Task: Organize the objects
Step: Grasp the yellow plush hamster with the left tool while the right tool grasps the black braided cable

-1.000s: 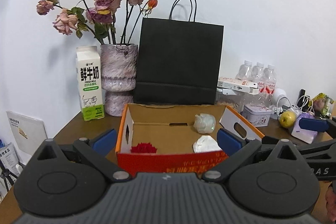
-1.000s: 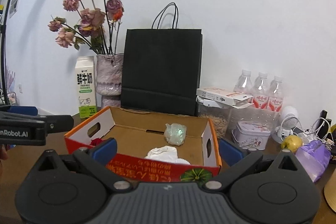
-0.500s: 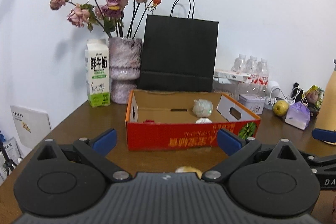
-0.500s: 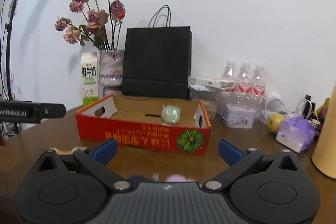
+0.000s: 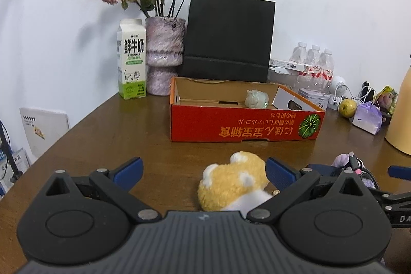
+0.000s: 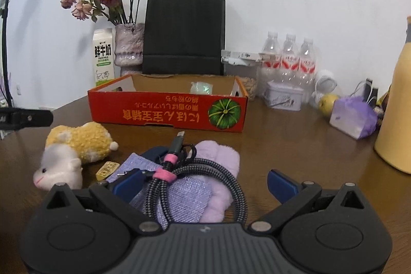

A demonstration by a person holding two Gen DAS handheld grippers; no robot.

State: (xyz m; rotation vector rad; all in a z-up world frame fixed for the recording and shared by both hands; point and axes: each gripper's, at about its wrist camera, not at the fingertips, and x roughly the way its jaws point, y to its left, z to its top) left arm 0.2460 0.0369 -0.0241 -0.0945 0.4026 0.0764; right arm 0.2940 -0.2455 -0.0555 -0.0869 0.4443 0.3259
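A red cardboard box [image 5: 244,126] stands open on the brown table and holds a pale green wrapped item [image 5: 256,98]; the box also shows in the right wrist view [image 6: 167,114]. My left gripper [image 5: 203,171] is open, with a yellow and white plush hamster [image 5: 232,184] between its fingers, against the right one. My right gripper [image 6: 205,182] is open over a coiled braided cable [image 6: 179,173] that lies on purple cloth items [image 6: 218,171]. The plush hamster [image 6: 77,145] lies to their left, beside a small gold tag [image 6: 107,168].
A milk carton [image 5: 131,60], a vase of dried roses [image 5: 164,55] and a black paper bag [image 5: 228,35] stand behind the box. Water bottles [image 6: 290,55], a tin [image 6: 282,95], an apple [image 6: 327,100], a purple bag [image 6: 355,117] and a yellow container [image 6: 397,120] crowd the right.
Both grippers have pulled back and down from the box. The hamster, the cable and the purple cloths have come into view close under them.
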